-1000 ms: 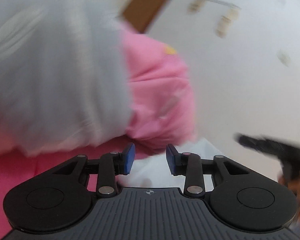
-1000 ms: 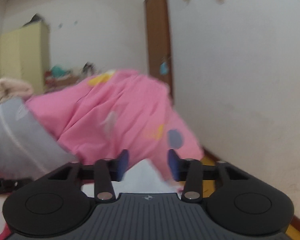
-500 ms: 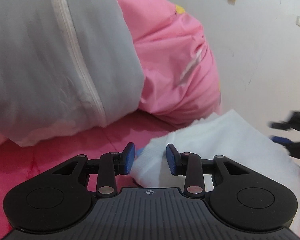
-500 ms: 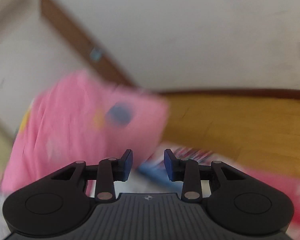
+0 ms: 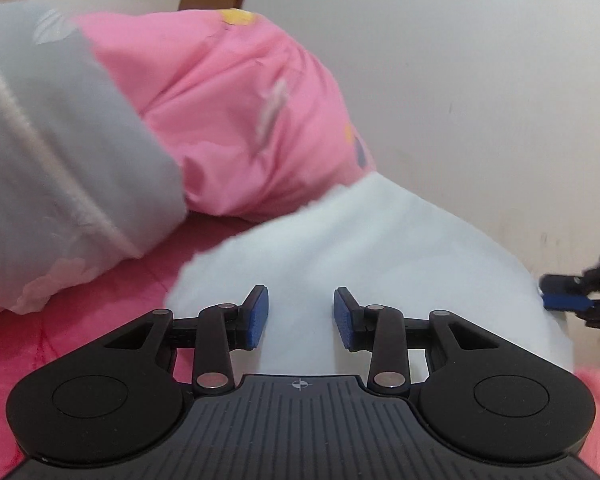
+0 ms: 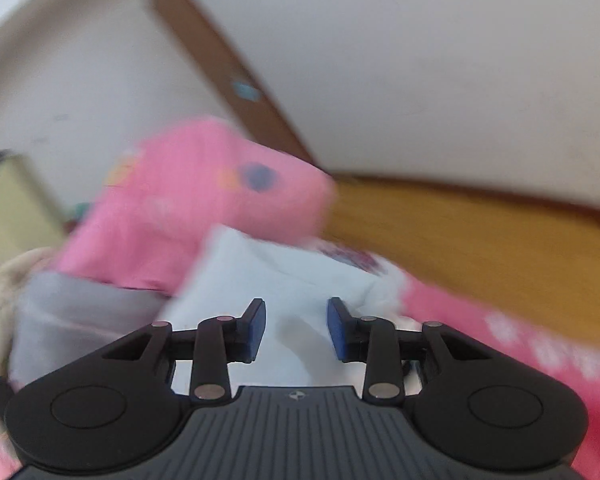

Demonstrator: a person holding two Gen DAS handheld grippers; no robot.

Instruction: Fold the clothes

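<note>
A white garment (image 5: 380,248) lies spread on the pink bed sheet (image 5: 112,304). My left gripper (image 5: 300,314) hovers over its near edge, open, with only the cloth showing behind the gap. In the right wrist view the same white garment (image 6: 276,276) lies blurred under my right gripper (image 6: 296,326). Its jaws are closing, the pads still apart and pressing on nothing. The right gripper's blue fingertips (image 5: 564,301) also show at the right edge of the left wrist view, beside the garment's far side.
A bulky pink quilt (image 5: 252,120) and a grey zipped bag (image 5: 52,168) are heaped behind the garment. A white wall (image 5: 480,100) runs close on the right. The right wrist view shows wooden floor (image 6: 480,240), a brown door (image 6: 220,80) and a yellow cupboard (image 6: 8,216).
Both views have swung onto the white garment, which now fills the space ahead of each gripper. The right view has rolled and dropped toward the bed, and its jaws stand slightly narrower.
</note>
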